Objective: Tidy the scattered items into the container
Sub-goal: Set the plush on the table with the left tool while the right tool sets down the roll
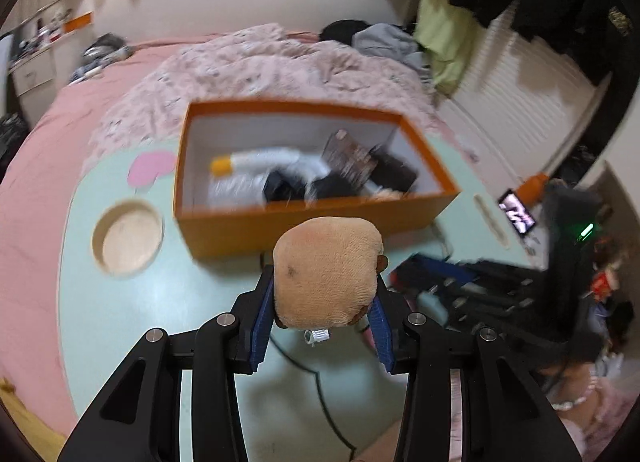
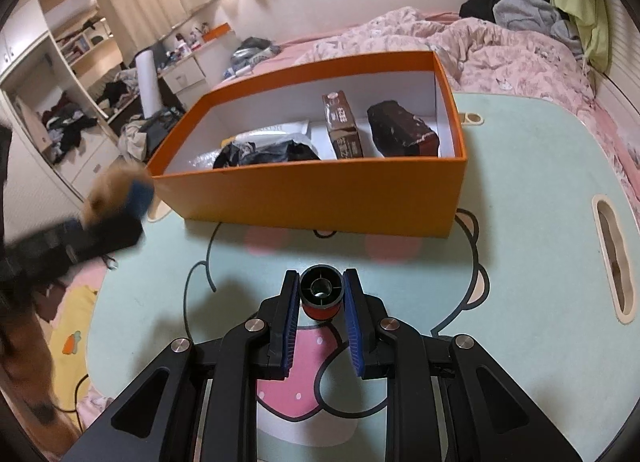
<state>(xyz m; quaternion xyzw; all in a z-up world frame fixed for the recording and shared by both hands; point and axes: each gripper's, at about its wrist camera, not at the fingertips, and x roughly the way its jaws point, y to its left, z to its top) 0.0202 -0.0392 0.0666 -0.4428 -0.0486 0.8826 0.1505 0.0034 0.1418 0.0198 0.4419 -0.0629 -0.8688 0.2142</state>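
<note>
My left gripper [image 1: 324,282] is shut on a tan plush toy [image 1: 328,262], held above the mint-green table just short of the orange box [image 1: 316,222]. The right wrist view shows that gripper and the plush toy [image 2: 106,186] blurred at the box's [image 2: 312,198] left corner. My right gripper [image 2: 322,280] is shut on a small black spool [image 2: 321,289] with a red body, low over the table in front of the box. Inside the box lie a brown carton [image 2: 342,126], a dark brown packet [image 2: 400,130], a black bag [image 2: 264,154] and a white tube [image 1: 264,160] with an orange cap.
The table [image 2: 520,222] rests on a pink bed with a rumpled quilt [image 2: 500,46] behind the box. It has a round cup recess [image 1: 128,238] and a slot [image 2: 612,254] at its edge. A black cable [image 1: 320,382] crosses it, and a lit phone [image 1: 516,212] stands at the right.
</note>
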